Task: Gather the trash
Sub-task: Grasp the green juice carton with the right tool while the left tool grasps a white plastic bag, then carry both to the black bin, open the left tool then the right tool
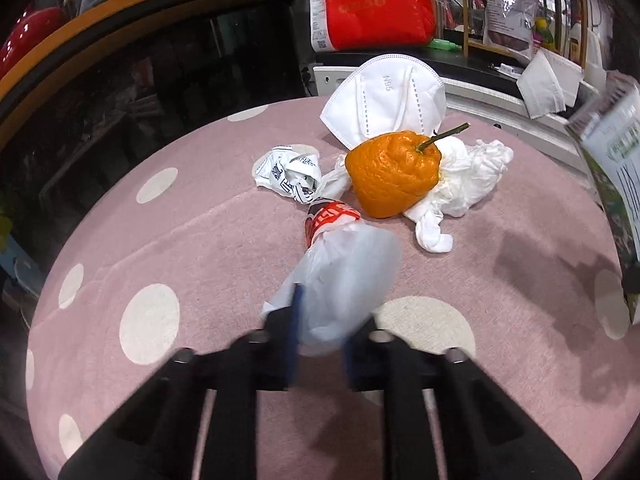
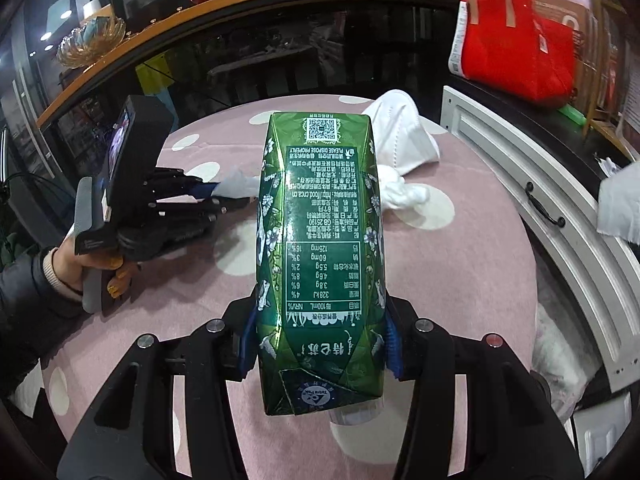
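My left gripper [image 1: 320,340] is shut on a white plastic wrapper [image 1: 340,276] with a red printed end, held low over the pink dotted table [image 1: 180,240]. Beyond it lie a crumpled printed paper [image 1: 290,174], an orange citrus fruit [image 1: 394,174] with a stem, a crumpled white tissue [image 1: 468,184] and a white N95 mask [image 1: 386,98]. My right gripper [image 2: 320,340] is shut on a green milk carton [image 2: 320,240], held above the table. The left gripper [image 2: 212,196] with its wrapper shows at the left of the right wrist view. The mask [image 2: 404,136] and tissue [image 2: 404,194] lie behind the carton.
A red bag [image 1: 376,4] stands on a dark counter behind the table. A white cabinet with a black handle [image 2: 544,208] runs along the table's right side. A wooden-edged glass counter [image 2: 240,8] curves behind. The green carton [image 1: 616,184] shows at the right edge of the left wrist view.
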